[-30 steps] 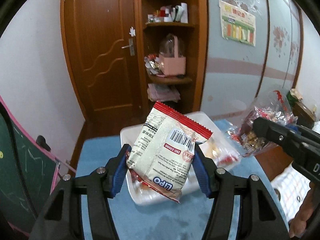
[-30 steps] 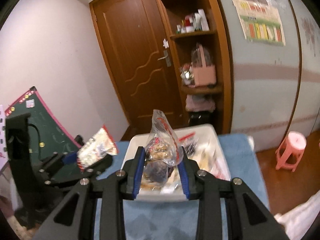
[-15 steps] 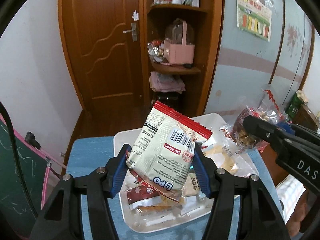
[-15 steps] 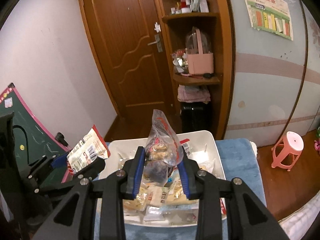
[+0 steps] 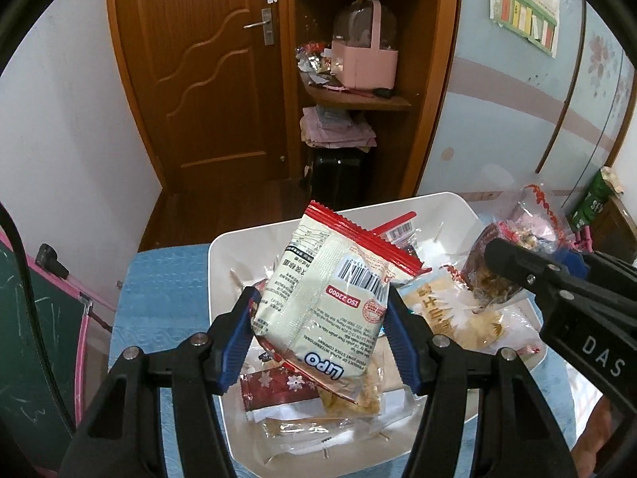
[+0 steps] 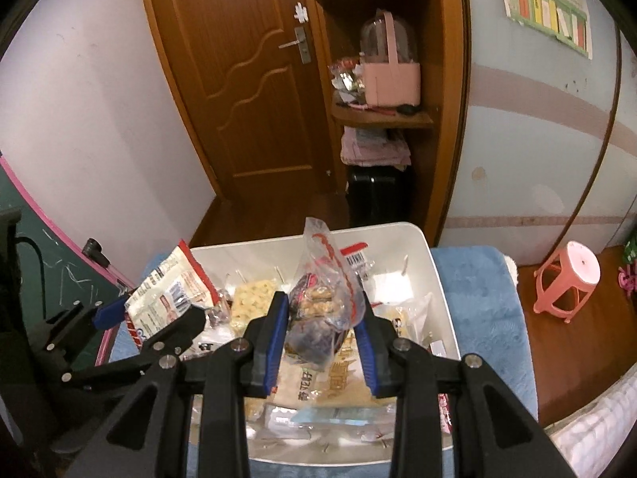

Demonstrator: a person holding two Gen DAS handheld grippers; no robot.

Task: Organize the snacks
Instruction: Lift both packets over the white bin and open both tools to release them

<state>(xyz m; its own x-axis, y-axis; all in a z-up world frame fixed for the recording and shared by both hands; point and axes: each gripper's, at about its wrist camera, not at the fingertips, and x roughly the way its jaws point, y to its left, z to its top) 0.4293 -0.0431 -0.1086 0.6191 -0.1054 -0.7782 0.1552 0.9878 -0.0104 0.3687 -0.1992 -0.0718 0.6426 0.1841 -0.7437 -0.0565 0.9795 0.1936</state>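
Holding one snack in each gripper, I am over the white plastic tray (image 5: 217, 263), which sits on a blue cloth (image 5: 159, 290). My left gripper (image 5: 322, 336) has its blue pads pressed on both sides of a cream packet with a red top edge and a barcode (image 5: 330, 302). That packet hangs above the near left part of the tray. My right gripper (image 6: 322, 342) is squeezed narrow on a clear plastic bag of brown and dark treats (image 6: 322, 306), just above the middle of the tray. Many other wrapped snacks (image 6: 254, 294) already lie inside the tray.

I think I am at the step of bringing these two snacks to the tray. Next I should lower each one onto the pile inside the tray, then let the jaws go wide. The tray is crowded, so I must set them down gently and not push others over the rim.
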